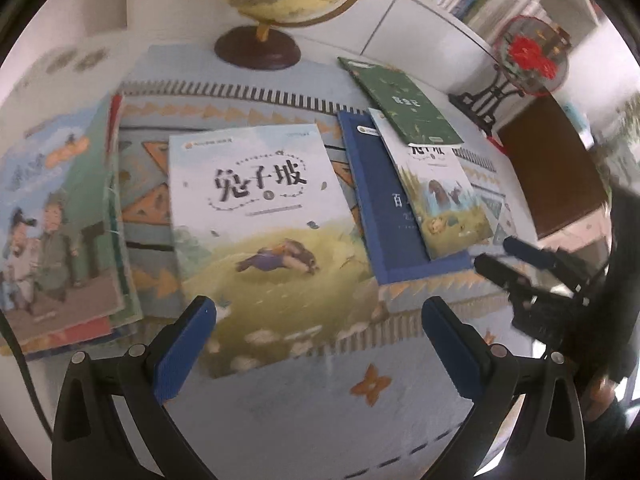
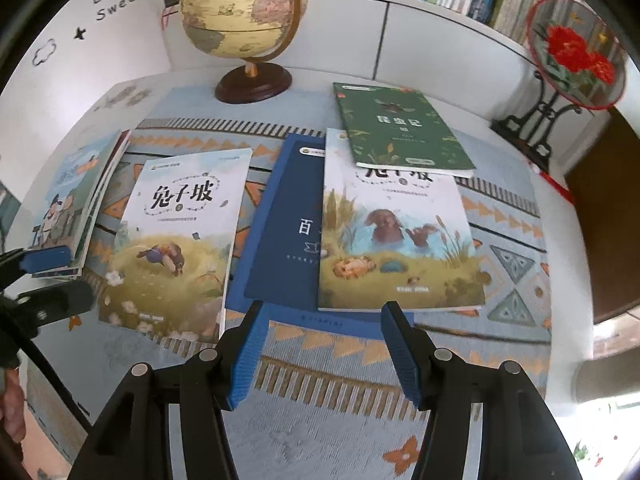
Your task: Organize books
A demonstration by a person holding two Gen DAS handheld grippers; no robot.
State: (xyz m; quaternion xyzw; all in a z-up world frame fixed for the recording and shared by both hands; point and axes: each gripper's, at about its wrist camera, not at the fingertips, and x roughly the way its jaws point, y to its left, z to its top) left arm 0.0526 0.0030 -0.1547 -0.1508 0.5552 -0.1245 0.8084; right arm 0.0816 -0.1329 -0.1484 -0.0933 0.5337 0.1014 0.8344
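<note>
- Bare mat [image 2: 320, 432] lies open in front of the books.
- Globe [image 2: 240, 20] and fan stand [image 2: 560, 92] block the worktop's back edge.

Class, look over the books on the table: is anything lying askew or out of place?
Yes. On the right, three books overlap crookedly: the green book lies tilted on the rabbit book, which half covers the blue book. None is squared up.
</note>
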